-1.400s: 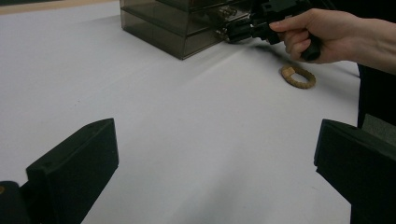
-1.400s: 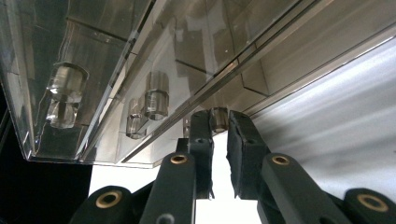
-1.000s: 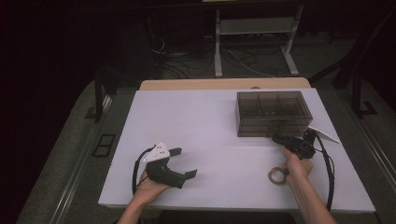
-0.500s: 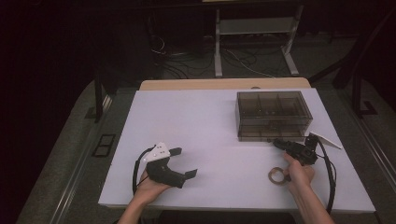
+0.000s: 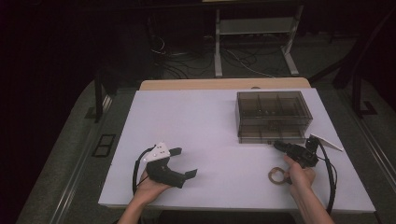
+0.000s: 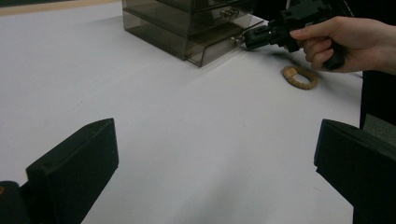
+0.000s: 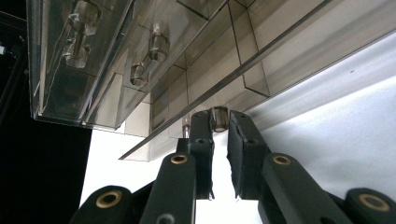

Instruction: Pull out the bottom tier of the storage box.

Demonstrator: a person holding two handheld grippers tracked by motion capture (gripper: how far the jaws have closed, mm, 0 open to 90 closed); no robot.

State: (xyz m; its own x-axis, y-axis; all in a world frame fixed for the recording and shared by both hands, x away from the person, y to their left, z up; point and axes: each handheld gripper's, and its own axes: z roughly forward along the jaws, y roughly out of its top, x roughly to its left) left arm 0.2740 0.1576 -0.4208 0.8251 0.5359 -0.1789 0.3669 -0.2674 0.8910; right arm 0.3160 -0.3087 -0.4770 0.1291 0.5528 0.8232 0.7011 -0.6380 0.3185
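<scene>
- R gripper (image 7: 219,122) was clamped on the knob (image 7: 218,117) of the box's (image 5: 273,114) bottom drawer (image 6: 219,44).
- L gripper (image 5: 180,162) sat wide, idle, near-left.
- Next, prob.: straight pull toward near edge.

Your white table (image 5: 210,121) carries a smoky clear drawer box (image 5: 273,114) toward its far right, one low drawer (image 6: 219,44) pulled slightly out. Near your edge on the right a cork-coloured ring (image 5: 277,176) lies flat, just short of the box. A white three-cornered card (image 5: 327,142) rests beside the box's right front corner.
</scene>
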